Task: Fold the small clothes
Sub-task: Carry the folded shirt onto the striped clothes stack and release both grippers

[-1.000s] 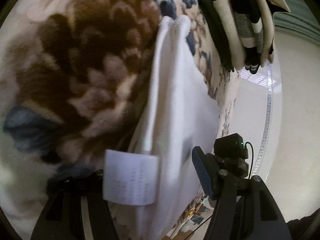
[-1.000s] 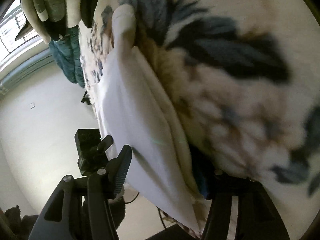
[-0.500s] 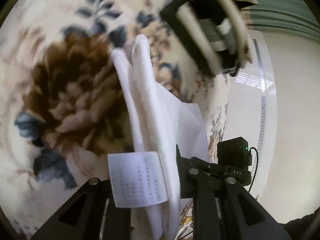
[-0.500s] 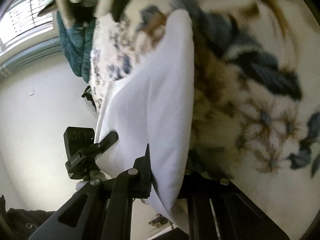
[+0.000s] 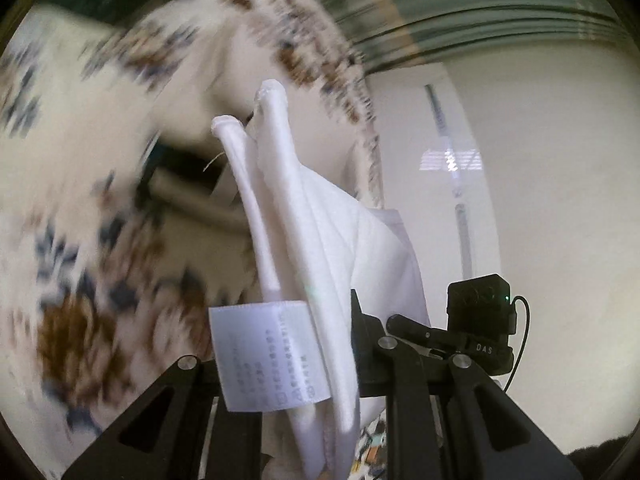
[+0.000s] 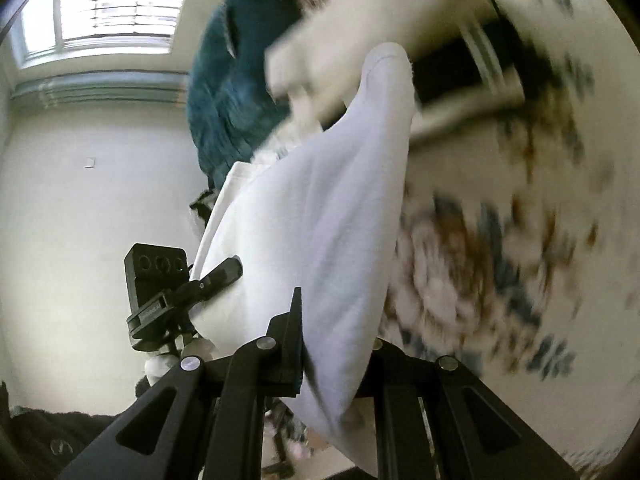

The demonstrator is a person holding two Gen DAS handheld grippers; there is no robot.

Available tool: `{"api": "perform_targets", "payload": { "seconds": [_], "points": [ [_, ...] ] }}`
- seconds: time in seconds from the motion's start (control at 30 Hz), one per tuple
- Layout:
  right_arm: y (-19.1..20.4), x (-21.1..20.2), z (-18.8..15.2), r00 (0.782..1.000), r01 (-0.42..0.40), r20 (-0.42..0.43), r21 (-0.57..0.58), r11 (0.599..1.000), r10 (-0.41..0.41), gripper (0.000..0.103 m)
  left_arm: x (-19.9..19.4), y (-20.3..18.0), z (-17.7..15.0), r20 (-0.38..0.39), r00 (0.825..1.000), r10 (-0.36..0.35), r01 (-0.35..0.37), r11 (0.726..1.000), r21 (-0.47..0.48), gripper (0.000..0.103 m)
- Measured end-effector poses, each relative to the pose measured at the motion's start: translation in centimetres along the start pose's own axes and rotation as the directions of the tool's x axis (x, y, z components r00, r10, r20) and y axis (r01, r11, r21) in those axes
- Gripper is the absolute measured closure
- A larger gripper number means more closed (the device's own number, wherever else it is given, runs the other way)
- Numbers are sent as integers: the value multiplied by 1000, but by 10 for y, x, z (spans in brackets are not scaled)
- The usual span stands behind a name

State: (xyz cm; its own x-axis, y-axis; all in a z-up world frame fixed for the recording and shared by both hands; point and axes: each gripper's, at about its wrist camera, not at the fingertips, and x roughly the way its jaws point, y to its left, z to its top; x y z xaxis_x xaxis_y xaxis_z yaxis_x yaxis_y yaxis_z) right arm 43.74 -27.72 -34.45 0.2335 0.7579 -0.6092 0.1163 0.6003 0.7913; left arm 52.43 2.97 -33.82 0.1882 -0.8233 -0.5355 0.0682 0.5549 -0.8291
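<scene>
Since the earlier frames, both grippers are swung upward, so wall and window are now seen beyond the floral blanket. Nearest, the left gripper is clamped on the white garment beside its care label; the right gripper is clamped on the same cloth. Its long axis is stretched straight away from both, equally near, toward the folded clothes pile beyond.
</scene>
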Motion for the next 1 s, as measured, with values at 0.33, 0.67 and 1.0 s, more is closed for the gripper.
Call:
{"api": "perform_targets", "payload": {
  "seconds": [0.33, 0.67, 1.0],
  "points": [
    [30, -12, 187, 995, 48, 97, -75, 996, -40, 91, 55, -15, 147, 48, 999, 27, -29, 998, 57, 87],
    [-27, 71, 256, 988, 156, -2, -28, 987, -156, 91, 113, 54, 168, -47, 981, 189, -188, 982, 21, 81],
    [-7, 82, 248, 908, 418, 15, -76, 905, -418, 50, 84, 21, 151, 111, 874, 474, -485, 866, 120, 34]
  ]
}}
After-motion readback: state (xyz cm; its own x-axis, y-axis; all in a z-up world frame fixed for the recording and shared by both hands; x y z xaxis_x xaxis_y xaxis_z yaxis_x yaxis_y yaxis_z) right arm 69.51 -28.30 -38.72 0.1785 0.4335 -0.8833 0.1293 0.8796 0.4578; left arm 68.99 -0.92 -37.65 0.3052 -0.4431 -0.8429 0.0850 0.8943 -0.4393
